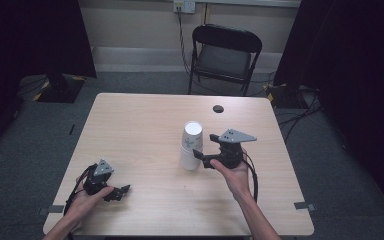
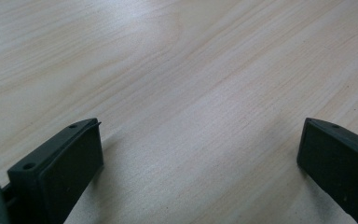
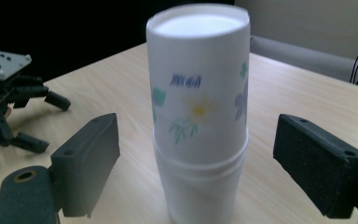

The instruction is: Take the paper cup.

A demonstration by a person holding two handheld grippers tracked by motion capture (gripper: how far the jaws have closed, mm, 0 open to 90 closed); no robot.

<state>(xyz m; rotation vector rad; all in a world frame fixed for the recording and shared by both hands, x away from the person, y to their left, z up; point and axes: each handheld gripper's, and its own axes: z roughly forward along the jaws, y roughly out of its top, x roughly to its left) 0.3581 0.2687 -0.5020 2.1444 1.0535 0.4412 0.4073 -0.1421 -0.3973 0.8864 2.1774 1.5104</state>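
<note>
2 upturned paper cups (image 1: 192,145) stand stacked at table (image 1: 140,120) centre; stacking appears done. Right gripper (image 1: 198,156), at their 3 o'clock, flanks them spread wide, gripping nothing. Withdrawal remains.

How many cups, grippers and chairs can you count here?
Paper cups, stacked upside down on the table: 2, upper cup over lower cup
Grippers: 2, left gripper, right gripper
Folding chair: 1
Total: 5
</note>
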